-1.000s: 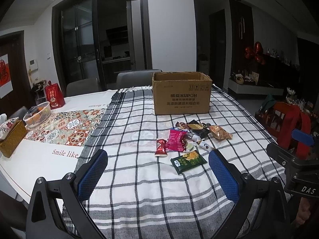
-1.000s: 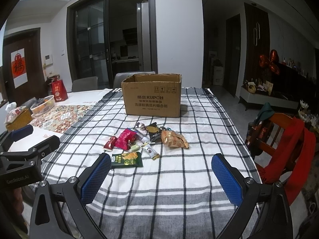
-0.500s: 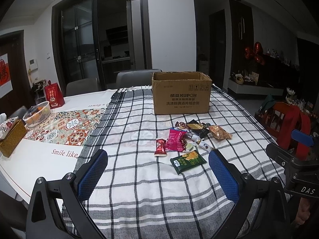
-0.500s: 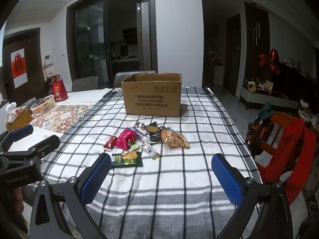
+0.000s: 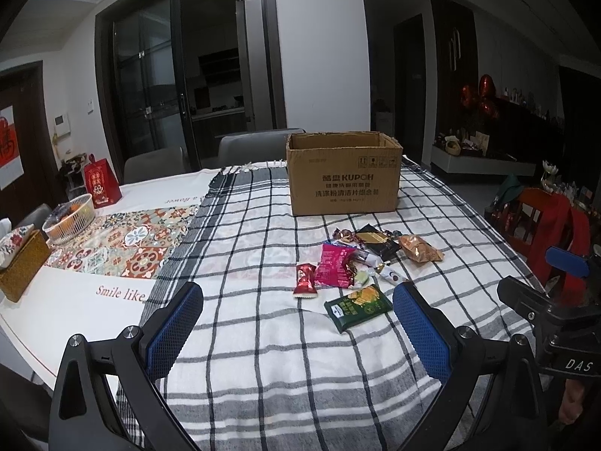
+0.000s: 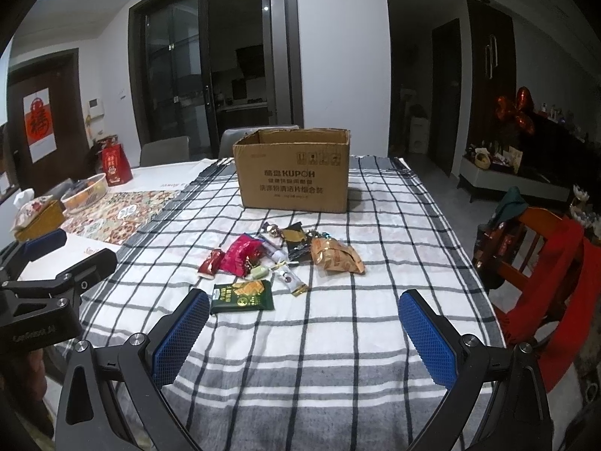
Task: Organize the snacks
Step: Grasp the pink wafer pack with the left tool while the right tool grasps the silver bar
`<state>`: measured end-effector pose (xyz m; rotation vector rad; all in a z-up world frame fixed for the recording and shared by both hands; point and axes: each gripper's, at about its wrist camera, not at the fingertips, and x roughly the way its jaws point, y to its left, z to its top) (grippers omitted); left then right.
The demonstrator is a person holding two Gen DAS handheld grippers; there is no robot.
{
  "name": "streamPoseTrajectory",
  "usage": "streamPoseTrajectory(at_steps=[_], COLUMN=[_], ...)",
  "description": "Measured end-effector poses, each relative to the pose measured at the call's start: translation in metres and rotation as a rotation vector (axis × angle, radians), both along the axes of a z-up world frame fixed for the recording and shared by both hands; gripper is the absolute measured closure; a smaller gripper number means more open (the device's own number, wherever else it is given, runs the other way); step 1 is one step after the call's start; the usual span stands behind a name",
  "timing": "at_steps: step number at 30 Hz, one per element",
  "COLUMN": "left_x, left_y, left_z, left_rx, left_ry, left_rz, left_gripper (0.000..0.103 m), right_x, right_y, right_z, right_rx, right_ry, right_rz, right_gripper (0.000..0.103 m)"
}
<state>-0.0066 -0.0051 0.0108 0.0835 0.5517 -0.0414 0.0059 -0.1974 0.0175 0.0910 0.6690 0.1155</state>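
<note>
Several snack packets lie in a loose pile on the checked tablecloth: a green packet (image 5: 358,307) (image 6: 242,296), a pink packet (image 5: 334,265) (image 6: 240,255), a small red packet (image 5: 304,280) (image 6: 211,262), a black packet (image 5: 377,243) (image 6: 296,242) and a golden-brown packet (image 5: 419,248) (image 6: 335,256). An open cardboard box (image 5: 343,174) (image 6: 295,170) stands behind them. My left gripper (image 5: 298,310) is open and empty, just short of the pile. My right gripper (image 6: 304,314) is open and empty, near the green packet.
At the left stand a white wire basket (image 5: 69,218), a tissue box (image 5: 20,263) and a red gift bag (image 5: 101,184). Grey chairs (image 5: 259,146) stand behind the table. A wooden chair with red cloth (image 6: 544,259) is at the right.
</note>
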Motion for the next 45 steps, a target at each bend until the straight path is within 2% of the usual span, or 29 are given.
streamPoseTrajectory(at_steps=[8, 13, 26, 33, 41, 45], left_x=[0.033, 0.053, 0.121, 0.155, 0.192, 0.206], left_y=[-0.001, -0.004, -0.011, -0.014, -0.02, -0.019], left_z=[-0.01, -0.018, -0.046, -0.069, -0.096, -0.109], left_rx=[0.021, 0.027, 0.03, 0.006, -0.046, -0.088], left_ry=[0.023, 0.047, 0.116, 0.178, 0.253, 0.314], left_rz=[-0.035, -0.07, -0.152, -0.182, -0.212, -0.215], left_gripper=[0.006, 0.015, 0.03, 0.041, 0.047, 0.053], right_x=[0.023, 0.043, 0.109, 0.138, 0.162, 0.171], right_y=[0.005, 0.01, 0.023, 0.026, 0.027, 0.029], right_z=[-0.014, -0.025, -0.067, -0.094, -0.12, -0.129], right_rx=[-0.009, -0.011, 0.042, 0.055, 0.068, 0.077], right_ry=[0.016, 0.052, 0.166, 0.237, 0.294, 0.317], right_rz=[0.041, 0.086, 0.187, 0.219, 0.244, 0.256], right_gripper=[0.003, 0.015, 0.042, 0.055, 0.062, 0.062])
